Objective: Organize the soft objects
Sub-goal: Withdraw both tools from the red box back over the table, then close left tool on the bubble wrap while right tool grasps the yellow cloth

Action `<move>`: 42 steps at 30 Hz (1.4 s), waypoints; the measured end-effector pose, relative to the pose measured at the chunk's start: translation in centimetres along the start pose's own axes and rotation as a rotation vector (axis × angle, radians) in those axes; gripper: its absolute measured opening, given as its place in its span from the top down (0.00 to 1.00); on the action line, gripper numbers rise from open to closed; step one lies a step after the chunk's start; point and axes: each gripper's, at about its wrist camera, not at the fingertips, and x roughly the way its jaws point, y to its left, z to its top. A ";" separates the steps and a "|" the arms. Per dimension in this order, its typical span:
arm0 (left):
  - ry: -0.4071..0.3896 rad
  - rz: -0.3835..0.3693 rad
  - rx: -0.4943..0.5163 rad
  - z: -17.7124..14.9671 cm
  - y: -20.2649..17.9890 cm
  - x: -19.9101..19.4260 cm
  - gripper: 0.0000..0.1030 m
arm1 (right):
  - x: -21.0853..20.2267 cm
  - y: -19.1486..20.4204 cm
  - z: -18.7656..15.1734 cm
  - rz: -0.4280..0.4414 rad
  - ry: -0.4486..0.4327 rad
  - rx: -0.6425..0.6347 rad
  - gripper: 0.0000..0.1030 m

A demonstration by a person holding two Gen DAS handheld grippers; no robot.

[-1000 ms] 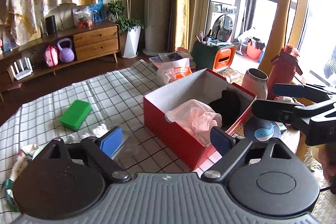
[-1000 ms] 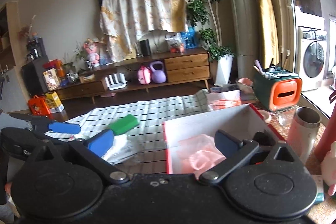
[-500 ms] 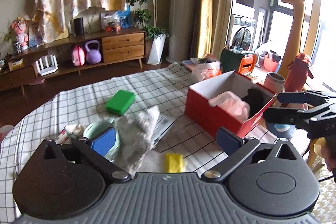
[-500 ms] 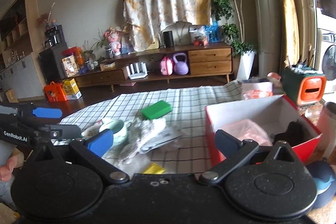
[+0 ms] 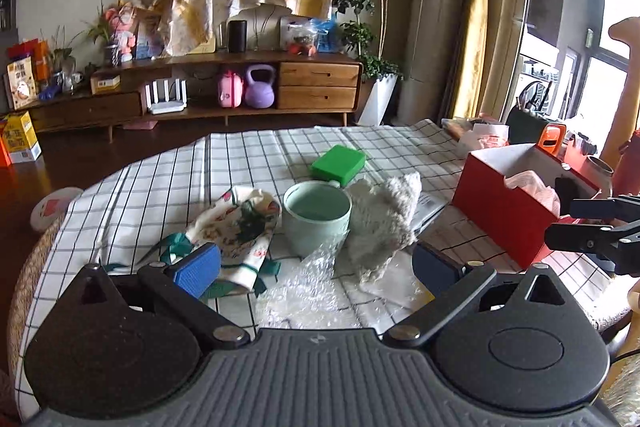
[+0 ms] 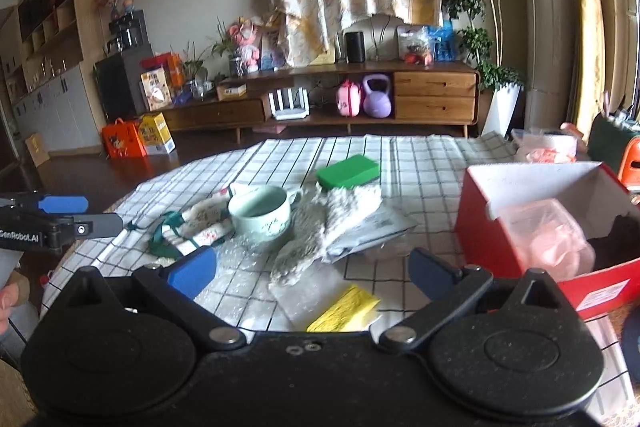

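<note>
Both grippers have pulled back from the red box [image 6: 520, 223] — left gripper [image 5: 316, 267] and right gripper [image 6: 312, 273] gaping, empty — over the fluffy cloth [image 6: 340, 215] leaning on the mug [image 6: 260, 215], which a careless grab could topple.

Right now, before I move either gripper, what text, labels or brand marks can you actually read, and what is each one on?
"GenRobot.AI": white print on the side of the left gripper, seen in the right wrist view.
White label on the red box: print too small to read.
Yellow snack box on the floor: characters blurred.
Mint mug: dark markings, not legible as text.
Nothing else reads.
</note>
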 end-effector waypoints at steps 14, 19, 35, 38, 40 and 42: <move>0.120 0.018 -0.052 -4.7 1.1 7.3 0.00 | 7.5 -0.1 -3.8 -0.035 0.184 0.025 0.17; 0.164 0.030 -0.044 -5.6 1.1 10.4 0.00 | 10.0 -0.7 -4.4 -0.048 0.233 0.050 0.21; 0.232 0.060 0.023 -7.1 0.0 16.1 0.06 | 14.6 -3.1 -5.0 -0.105 0.278 0.173 0.45; 0.229 0.066 0.048 -7.3 -0.6 16.3 0.13 | 14.7 -2.9 -5.0 -0.117 0.275 0.157 0.46; 0.229 0.070 0.069 -7.4 -1.0 16.4 0.19 | 14.8 -2.5 -5.0 -0.130 0.279 0.133 0.46; 0.225 0.074 0.088 -7.5 -1.3 16.5 0.34 | 14.8 -2.4 -5.1 -0.141 0.278 0.132 0.47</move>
